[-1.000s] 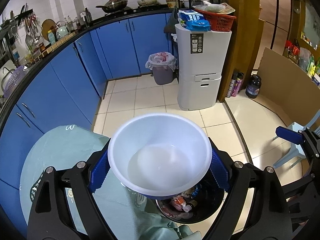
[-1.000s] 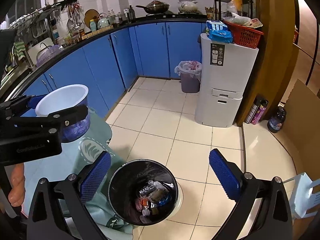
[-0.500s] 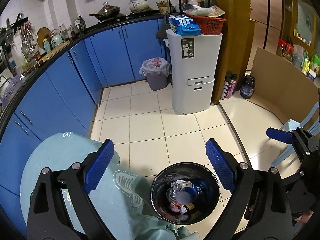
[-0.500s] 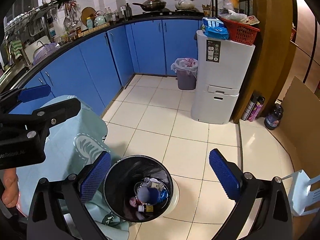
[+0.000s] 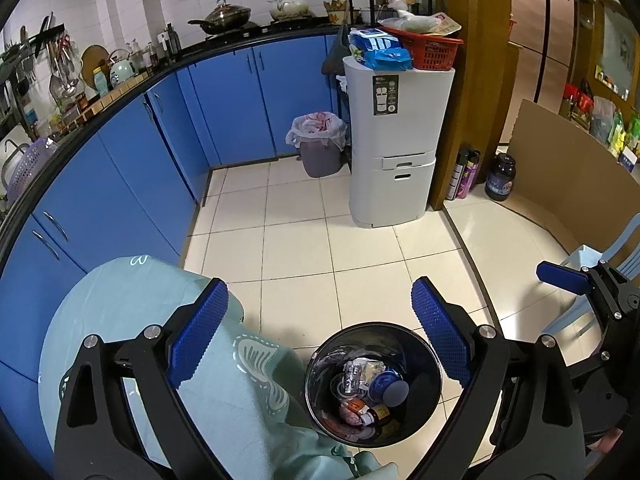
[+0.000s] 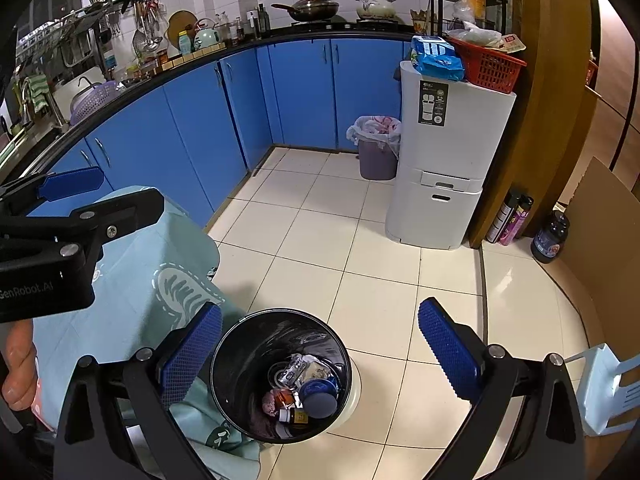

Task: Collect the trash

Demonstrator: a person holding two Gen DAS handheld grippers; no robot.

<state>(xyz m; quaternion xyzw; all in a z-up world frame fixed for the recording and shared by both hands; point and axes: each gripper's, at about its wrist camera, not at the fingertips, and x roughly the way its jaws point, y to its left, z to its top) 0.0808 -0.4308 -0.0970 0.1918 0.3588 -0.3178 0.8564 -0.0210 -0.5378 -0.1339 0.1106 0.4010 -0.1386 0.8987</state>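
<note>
Left claw [image 5: 320,332] now gapes empty; its white bowl is gone.

The trash [image 5: 366,392] deep in the black bin [image 5: 320,364] is a jumble too small to sort out piece by piece. The tablecloth [image 5: 132,300] hides the worktop beneath it and covers the bin's near edge. The pale chair [image 6: 612,384] is cut off by the frame, and counter clutter [image 6: 160,52] is too small to name.
</note>
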